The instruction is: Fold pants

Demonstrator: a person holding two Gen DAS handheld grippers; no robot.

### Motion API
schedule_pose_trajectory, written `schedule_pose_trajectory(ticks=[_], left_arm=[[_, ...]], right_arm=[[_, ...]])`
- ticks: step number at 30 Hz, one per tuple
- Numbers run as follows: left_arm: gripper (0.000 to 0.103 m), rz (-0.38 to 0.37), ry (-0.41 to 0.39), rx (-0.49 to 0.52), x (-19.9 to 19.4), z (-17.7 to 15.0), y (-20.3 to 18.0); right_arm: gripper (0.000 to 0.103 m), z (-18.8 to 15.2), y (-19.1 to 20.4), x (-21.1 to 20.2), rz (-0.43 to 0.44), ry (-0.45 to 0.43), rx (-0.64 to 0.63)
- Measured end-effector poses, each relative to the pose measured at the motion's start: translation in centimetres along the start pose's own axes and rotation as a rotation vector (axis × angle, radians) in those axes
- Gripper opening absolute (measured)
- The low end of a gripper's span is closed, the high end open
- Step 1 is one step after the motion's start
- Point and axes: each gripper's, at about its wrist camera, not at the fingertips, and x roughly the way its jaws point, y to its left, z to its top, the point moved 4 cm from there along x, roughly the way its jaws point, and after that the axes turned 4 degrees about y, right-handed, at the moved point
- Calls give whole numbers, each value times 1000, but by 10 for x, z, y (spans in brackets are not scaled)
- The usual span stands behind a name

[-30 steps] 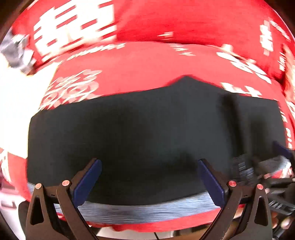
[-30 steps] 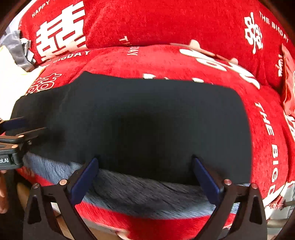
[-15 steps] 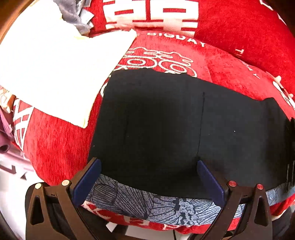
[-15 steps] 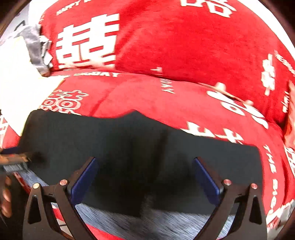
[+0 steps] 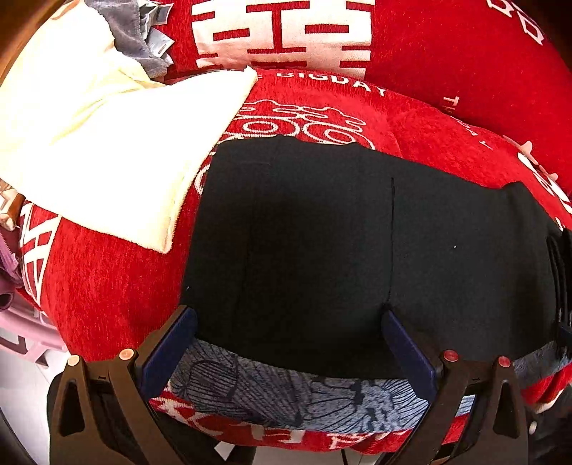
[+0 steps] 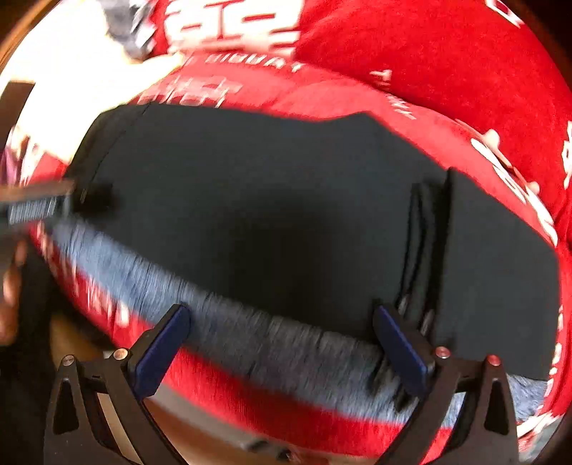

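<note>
Black pants [image 5: 357, 250] lie flat across a red cushioned seat [image 5: 107, 293], with a straight seam down the middle. My left gripper [image 5: 286, 339] stands open at their near edge, its blue pads astride the cloth with nothing held. In the right wrist view the black pants [image 6: 268, 214] show a folded layer at the right side. My right gripper [image 6: 282, 336] is open too, just in front of the near edge and empty. The other gripper [image 6: 39, 204] shows blurred at the left of that view, beside the pants' left end.
A grey-blue patterned cloth [image 5: 286, 393] lies under the pants along the seat's front edge. A cream cloth [image 5: 107, 143] covers the left of the seat, with a grey item [image 5: 139, 32] behind it. Red back cushions [image 5: 447, 53] with white characters rise behind. A hand [image 6: 10, 286] shows at left.
The left gripper swung to the pants' left end a second ago and has since edged closer. The right view dropped and swung right, bringing a folded layer at the pants' right end into sight.
</note>
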Motion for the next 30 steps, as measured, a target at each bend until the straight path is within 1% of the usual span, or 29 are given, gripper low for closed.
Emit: schedule_pose_trajectory(ticks=[1, 2, 4, 5, 6, 7, 8, 10, 12, 15, 17, 19, 22, 24, 26, 28, 29, 30], left_arm=[[103, -1, 4, 6, 0, -1, 2], [103, -7, 15, 15, 0, -2, 5], [103, -37, 37, 20, 2, -4, 12], [103, -54, 55, 17, 4, -6, 17], [103, -88, 82, 9, 6, -9, 23], [103, -158, 117, -14, 10, -12, 31], [103, -193, 109, -19, 6, -15, 36], [103, -232, 127, -28, 4, -21, 43], [103, -229, 120, -28, 5, -22, 43], [103, -202, 95, -13, 3, -21, 38], [103, -203, 84, -13, 3, -20, 37], [103, -216, 70, -27, 2, -17, 37], [103, -223, 55, -39, 3, -12, 41], [103, -212, 50, -34, 5, -7, 39], [103, -198, 44, -27, 6, -4, 39], [103, -194, 41, -26, 6, -2, 38], [103, -198, 41, -28, 7, -3, 38], [103, -205, 42, -33, 8, -3, 40]], right_arm=[[103, 0, 6, -3, 8, -5, -43], [103, 4, 13, -9, 15, -28, -93], [103, 19, 20, -15, -15, -87, -154], [103, 27, 22, -17, -17, -105, -172], [103, 40, 24, -18, -6, -123, -196], [103, 55, 26, -16, 15, -133, -215], [103, 64, 27, -15, 32, -135, -224], [103, 94, 35, -8, 100, -125, -274], [103, 118, 43, -2, 151, -109, -337], [103, 158, 60, 13, 198, -87, -435], [103, 181, 76, 24, 277, -52, -476], [103, 199, 92, 39, 359, 8, -528], [103, 199, 108, 61, 411, 99, -607], [103, 203, 113, 78, 502, 177, -584], [103, 206, 112, 81, 534, 206, -560], [97, 204, 114, 79, 555, 237, -569], [79, 203, 115, 70, 586, 232, -595], [63, 202, 116, 63, 581, 217, -616]])
